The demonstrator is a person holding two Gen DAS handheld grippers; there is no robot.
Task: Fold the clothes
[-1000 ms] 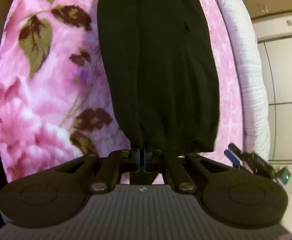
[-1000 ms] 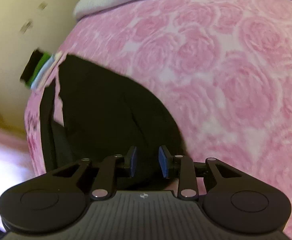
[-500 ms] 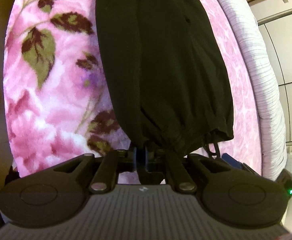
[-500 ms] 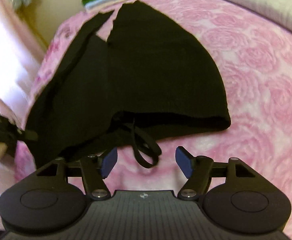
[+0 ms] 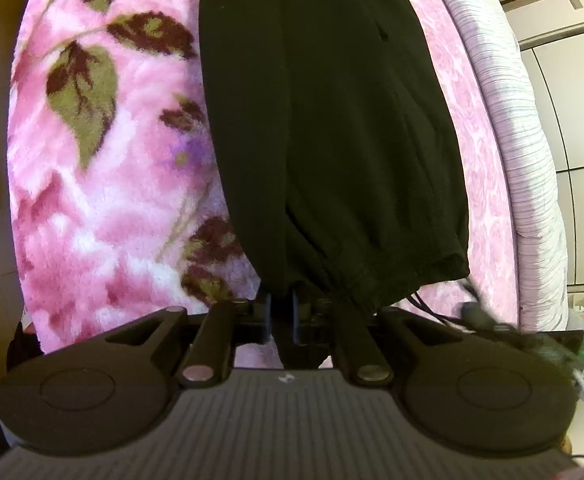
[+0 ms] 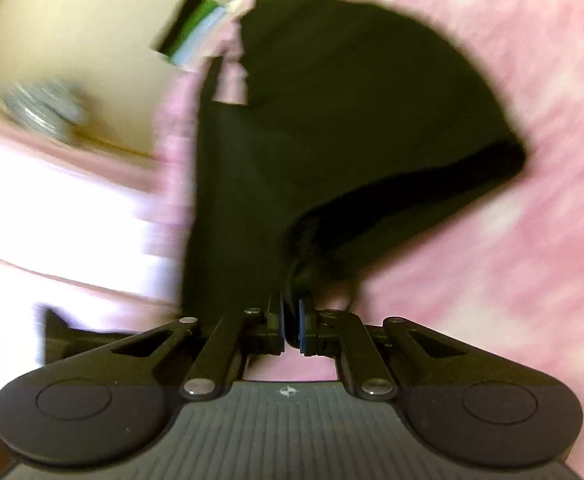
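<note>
- While it lies spread over a bed, the black garment [image 5: 331, 128] runs from its gathered waistband at 6 o'clock in the left wrist view up toward 12 o'clock, its folds lengthwise.
- In the right wrist view the same black garment [image 6: 331, 128] fills the middle of a motion-blurred picture, with its thick hem curving out toward 3 o'clock.
- At the waistband a thin black drawstring [image 5: 431, 308] trails out toward 4 o'clock.
- Pinching the waistband edge at 6 o'clock, the left hand-held gripper [image 5: 282, 312] has its jaws drawn tight together with black cloth between them.
- The right hand-held gripper [image 6: 290, 322] is closing its jaws at this moment; a bunched black fold sits between the blue pads [image 6: 303, 326], which appear to press on it.
- In the left wrist view that right hand-held gripper shows as a dark blurred shape at 4 o'clock, beside the drawstring.
- Under the garment lies a pink fleece blanket [image 5: 104, 184] with dark leaves at 9 o'clock, and a paler pink rose-patterned cover [image 6: 491, 260] toward 3 o'clock.
- A pale ribbed quilt [image 5: 523, 152] borders the bed at 3 o'clock.
- A stack of folded clothes [image 6: 190, 32] in black, green and light blue lies at 11 o'clock in the right wrist view, just beside the garment's far end.
</note>
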